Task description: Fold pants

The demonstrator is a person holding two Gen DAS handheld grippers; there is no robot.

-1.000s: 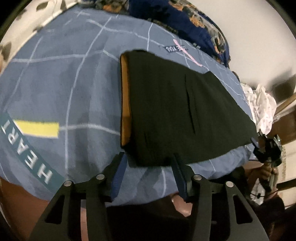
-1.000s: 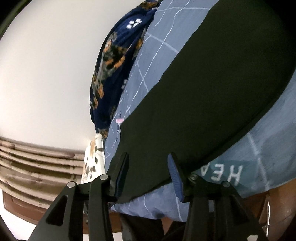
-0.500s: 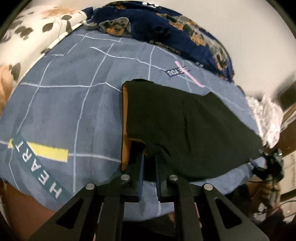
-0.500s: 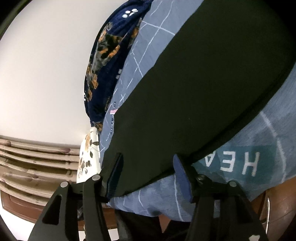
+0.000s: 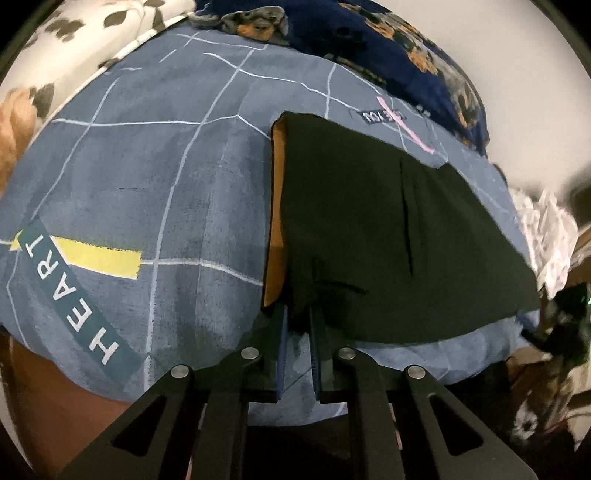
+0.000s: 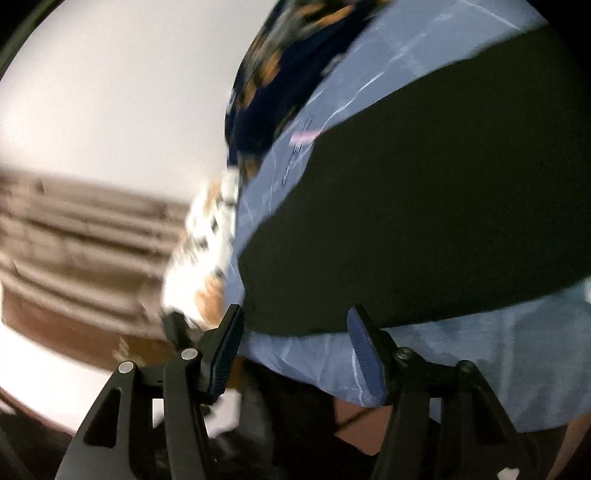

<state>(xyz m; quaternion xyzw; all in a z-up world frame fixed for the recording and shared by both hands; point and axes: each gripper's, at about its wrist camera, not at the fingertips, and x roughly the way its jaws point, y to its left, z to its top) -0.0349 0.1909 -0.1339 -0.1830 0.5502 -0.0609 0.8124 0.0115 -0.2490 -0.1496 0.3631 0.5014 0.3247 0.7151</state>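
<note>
Though clamped to a narrow slit, left claw [image 5: 298, 321] biting the near corner of the black pants [image 5: 388, 229], cloth puckered into small ridges just above the blue pads [image 5: 283, 332]. Right claw [image 6: 295, 332] spread apart with nothing pinched, hovering at the near edge of the same garment at its other end (view smeared by motion, so contact impossible to judge). Pants lying flat and already doubled over on the blue bedspread [image 5: 147, 177], orange lining [image 5: 277, 192] peeking along the left edge, a dark seam or slit running down the middle. Beyond them a navy patterned blanket [image 5: 388, 48] heaped at the far side, a white leaf-print pillow [image 5: 103, 29] at the far left corner, crumpled white cloth [image 5: 546, 229] off the right edge of the bed. Likely handling: soft, limp, light fabric, prone to sagging between two holds and to dragging the bedspread if pinched too deep. Best held at the two near corners, through every layer at once, then lifted evenly so the fold lands square.
</note>
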